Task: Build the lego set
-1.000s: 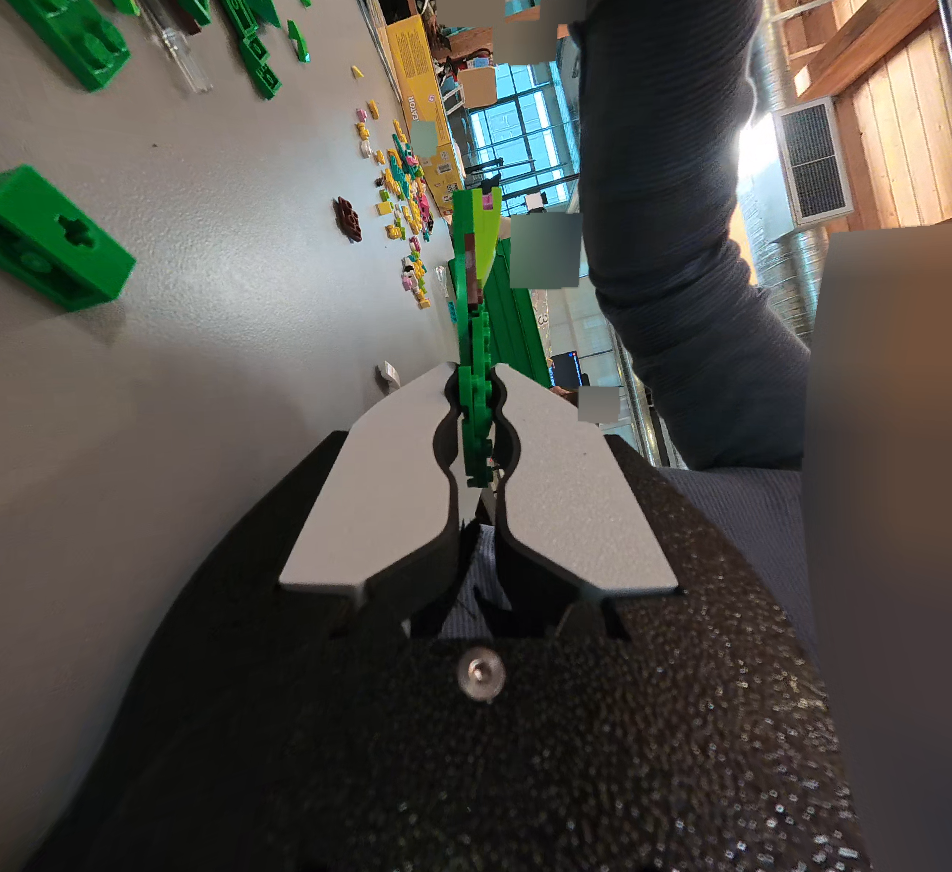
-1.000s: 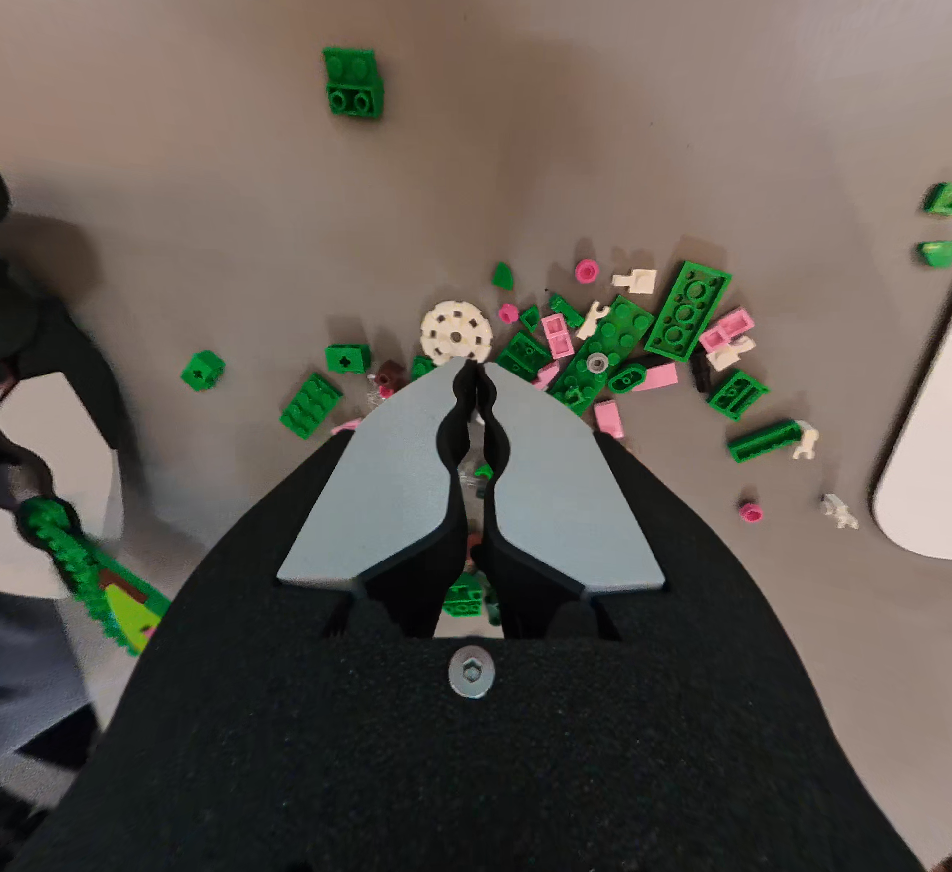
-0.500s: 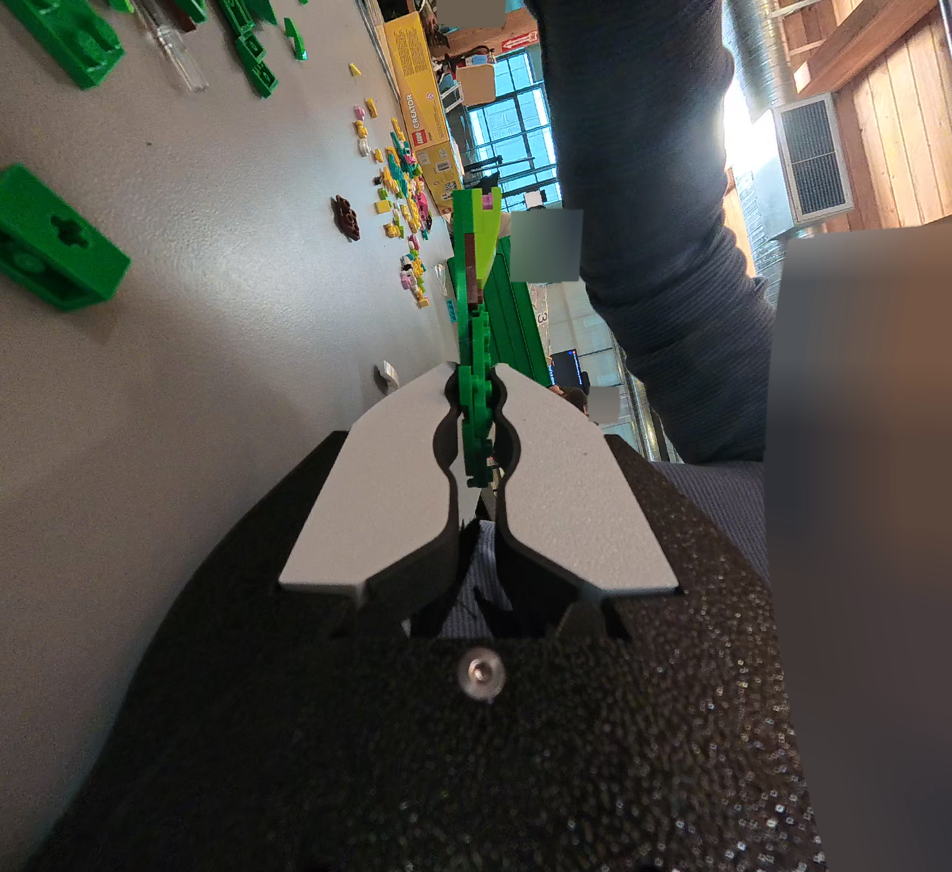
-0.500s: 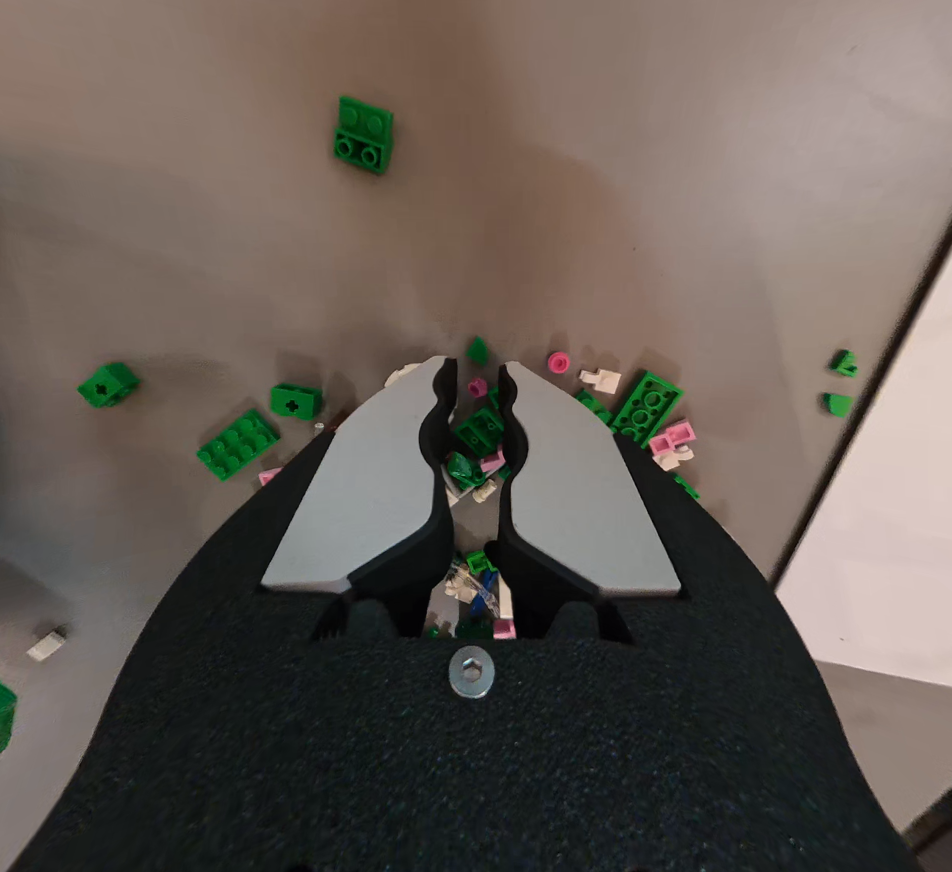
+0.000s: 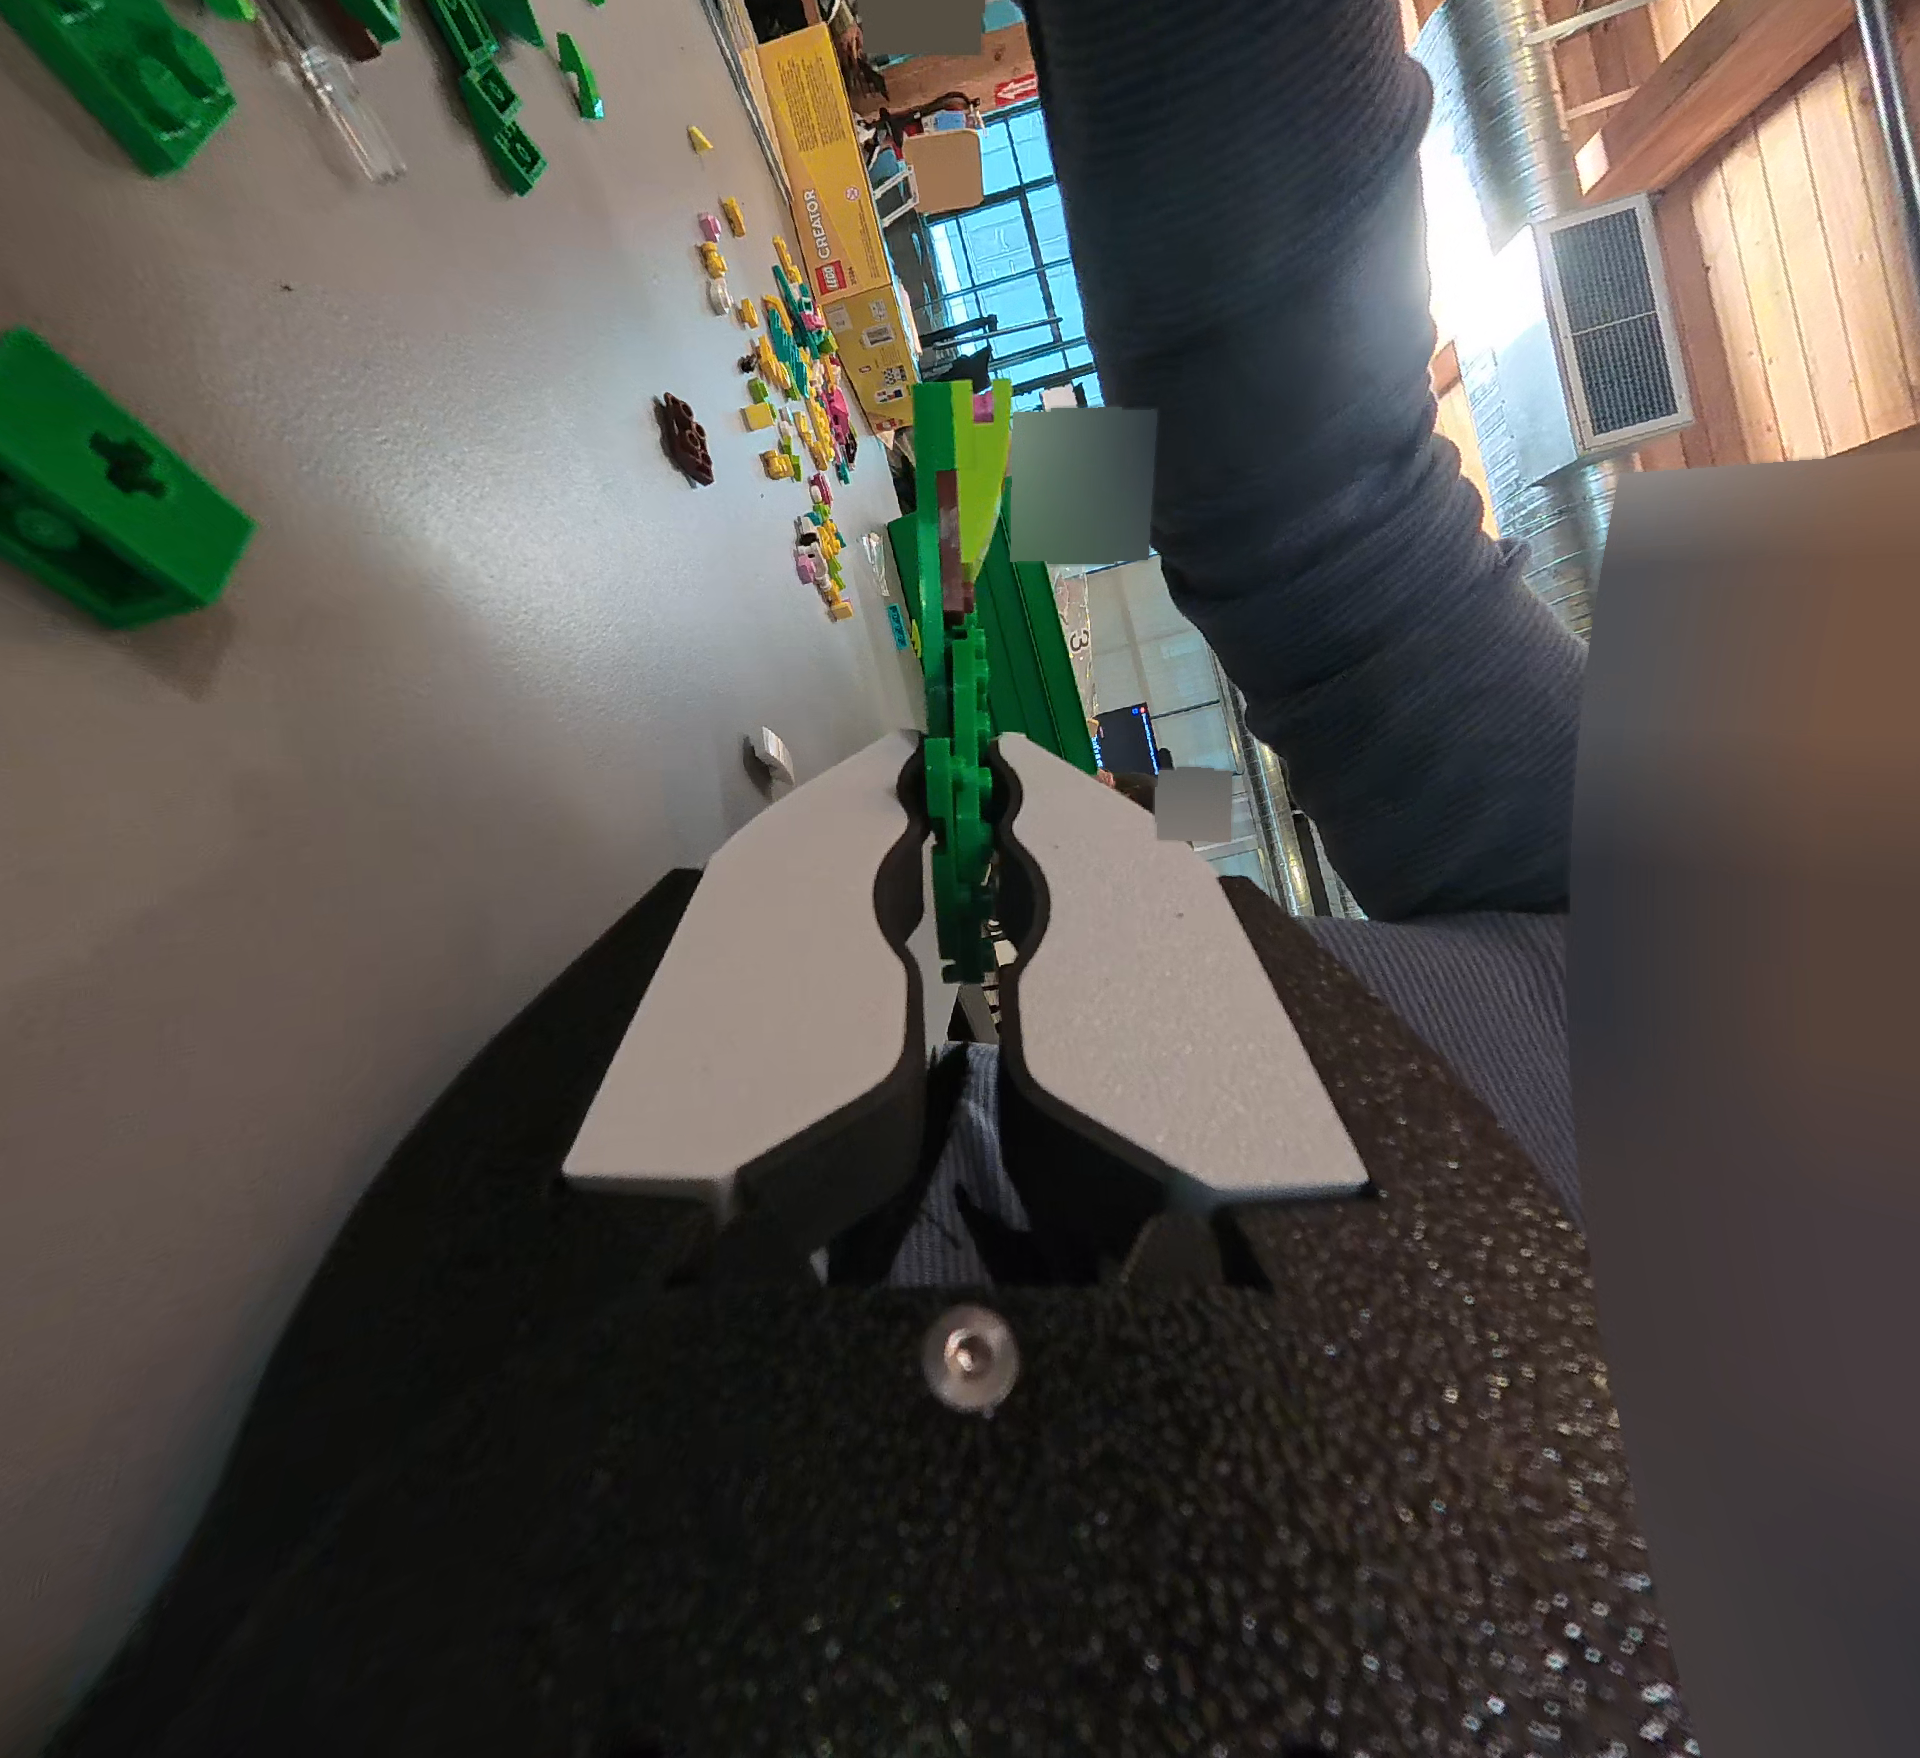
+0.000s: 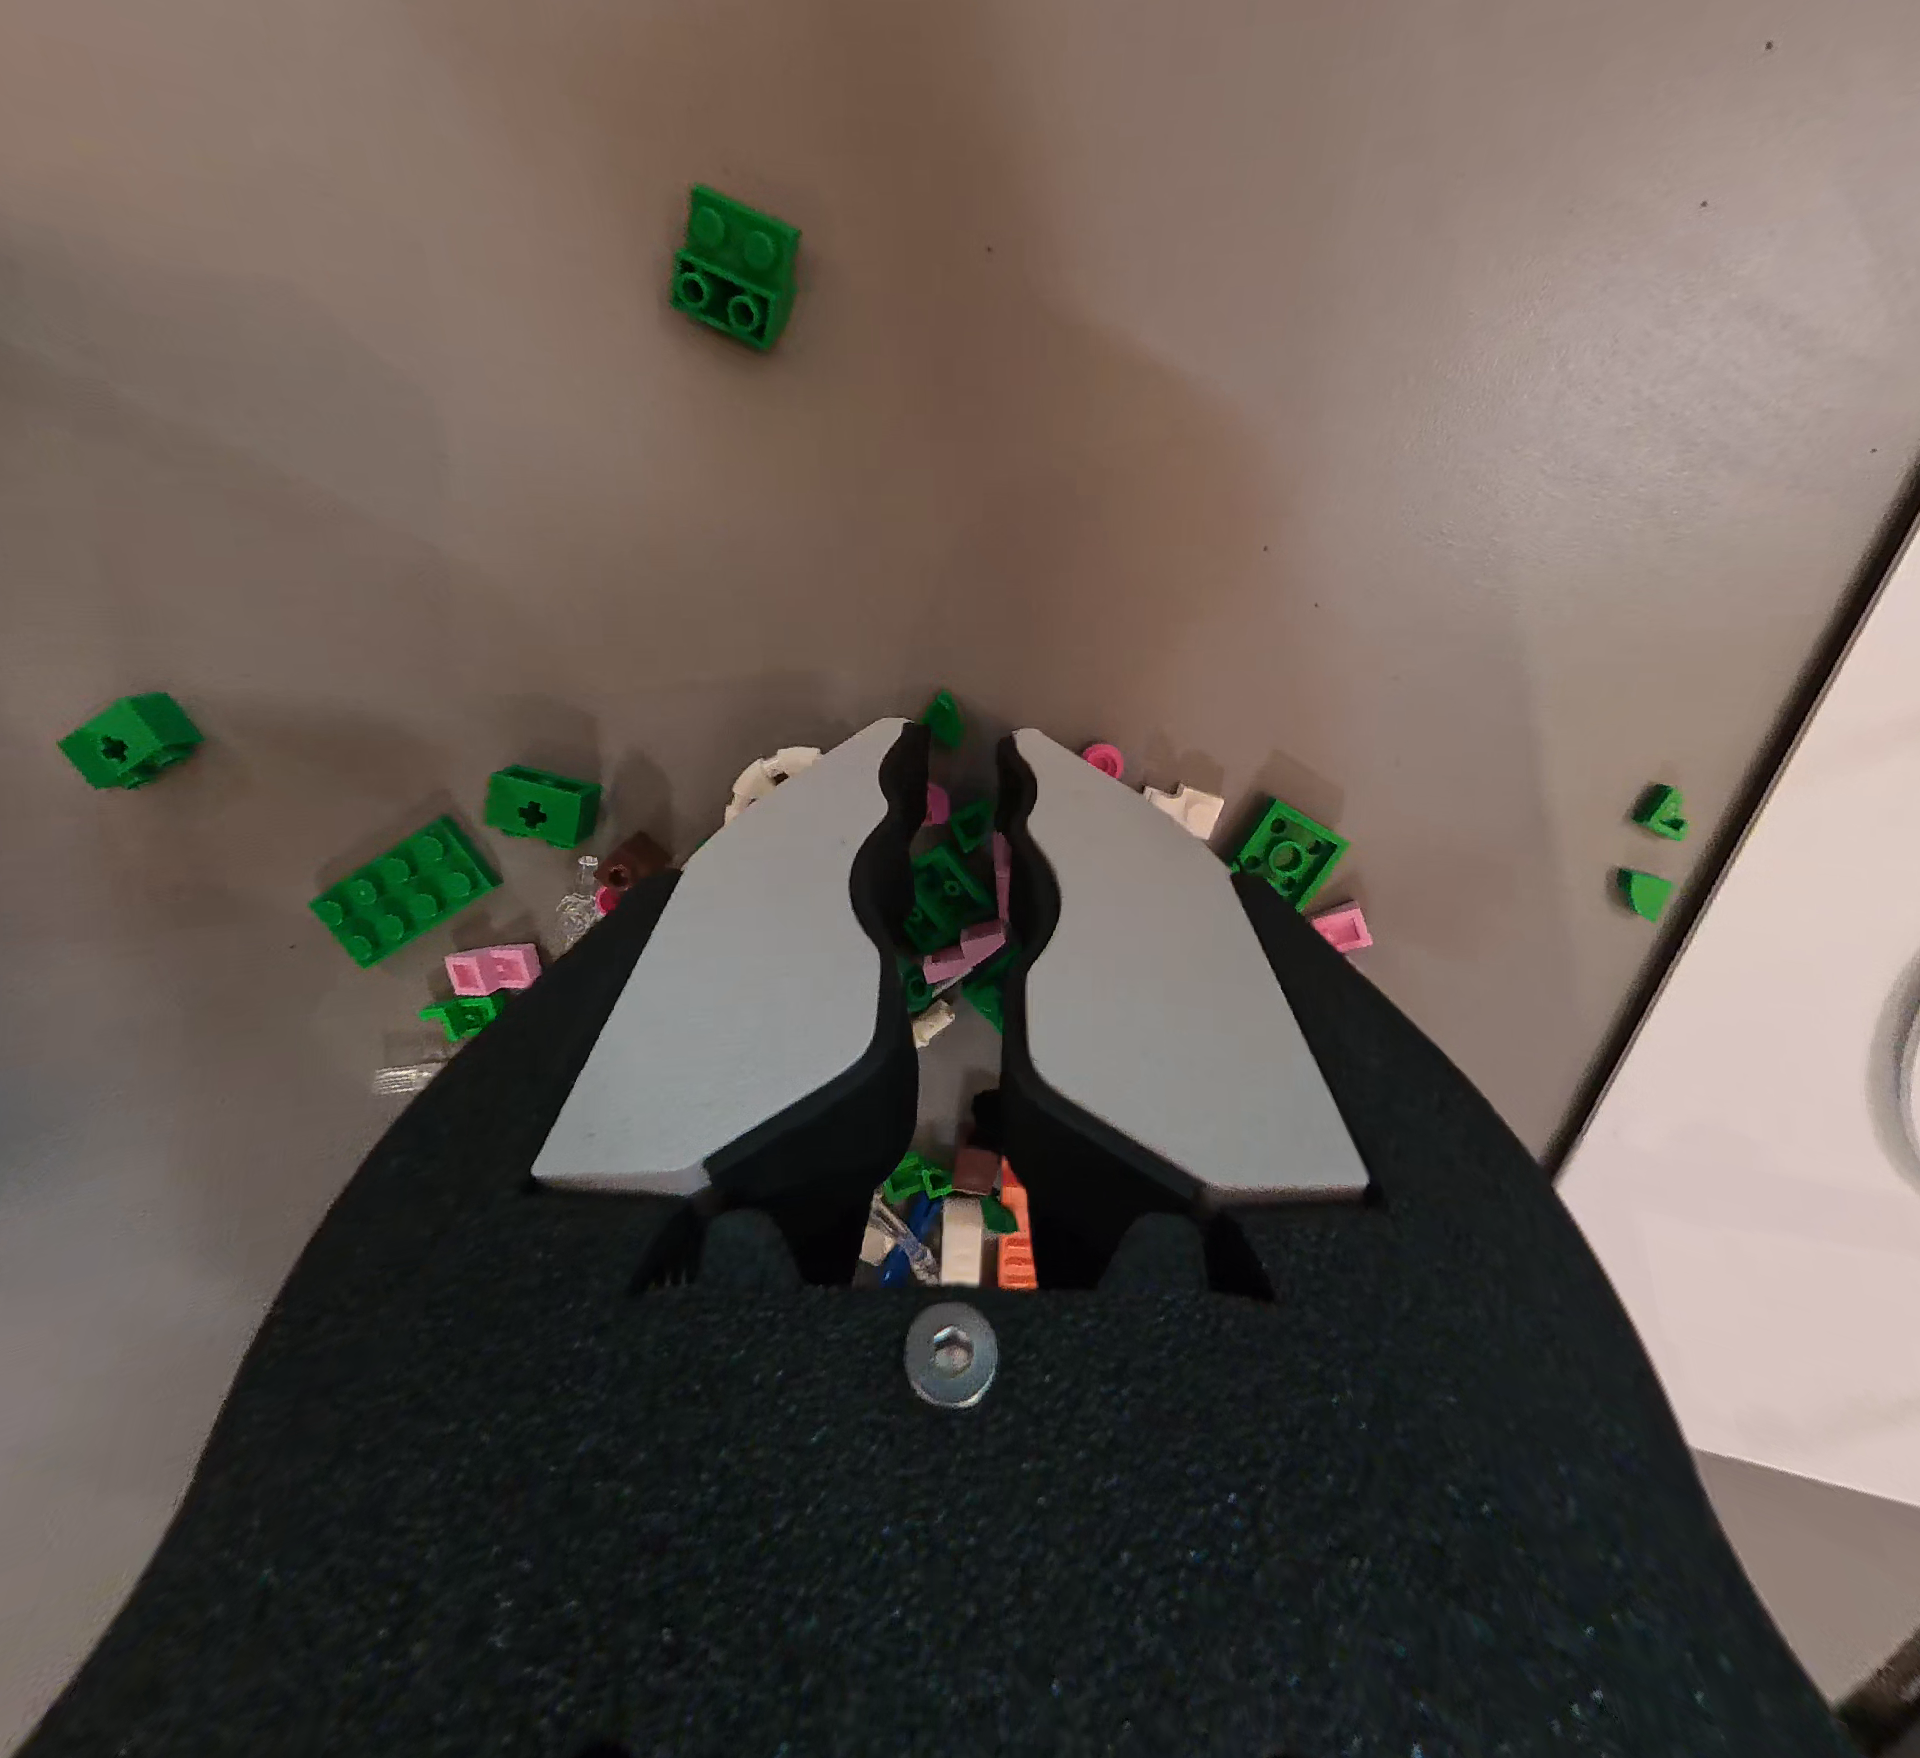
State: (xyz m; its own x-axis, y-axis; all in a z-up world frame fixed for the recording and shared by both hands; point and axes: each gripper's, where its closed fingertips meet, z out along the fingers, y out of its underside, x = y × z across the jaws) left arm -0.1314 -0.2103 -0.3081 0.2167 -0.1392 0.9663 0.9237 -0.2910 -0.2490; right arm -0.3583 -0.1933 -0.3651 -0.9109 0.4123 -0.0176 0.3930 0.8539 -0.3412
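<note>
Workshop loft: timber walls [image 5: 1787, 181], exposed duct [image 5: 1496, 77], grid windows [image 5: 997, 254].

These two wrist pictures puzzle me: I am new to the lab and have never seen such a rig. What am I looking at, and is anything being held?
There is no robot arm here. A person holds a hand tool in each hand, and each tool has two grey fingers and a camera looking forward along them.

In the left wrist view, the left gripper is shut on a green lego assembly with a lime piece near its far end. The picture is tilted, so the grey table runs up the left side. A dark sleeve is the person's arm.

In the right wrist view, the right gripper looks down on the same table. Its fingers stand slightly apart and hold nothing, above a pile of loose pieces, green, pink and white. A green two-stud brick lies alone farther off.
</note>
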